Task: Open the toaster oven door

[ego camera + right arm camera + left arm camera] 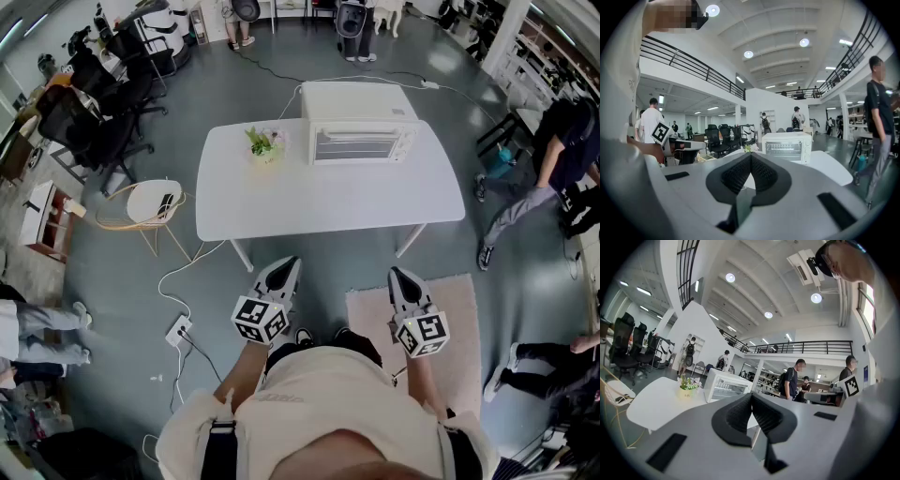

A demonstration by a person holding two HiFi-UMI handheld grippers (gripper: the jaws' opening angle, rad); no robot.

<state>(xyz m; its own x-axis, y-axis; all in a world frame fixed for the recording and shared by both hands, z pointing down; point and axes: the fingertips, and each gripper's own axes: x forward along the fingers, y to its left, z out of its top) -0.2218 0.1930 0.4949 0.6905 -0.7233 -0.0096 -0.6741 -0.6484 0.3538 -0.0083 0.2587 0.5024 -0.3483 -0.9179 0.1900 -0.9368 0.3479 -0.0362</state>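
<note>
A white toaster oven (361, 127) stands at the far edge of the white table (328, 202), with its glass door (361, 147) closed and facing me. It also shows in the left gripper view (724, 385) and the right gripper view (787, 145), well ahead of both grippers. My left gripper (286, 269) and right gripper (400, 277) hover side by side in front of the table's near edge, short of it. The left gripper (751, 397) and the right gripper (751, 157) are both shut, jaws meeting at the tips, with nothing between them.
A small potted plant (265, 143) stands on the table just left of the oven. A round chair (155, 202) and a cabled power strip (178, 330) lie at the left. A pink rug (450, 300) is underfoot on the right. A person (553, 178) walks at the right, and office chairs (103, 103) stand at the far left.
</note>
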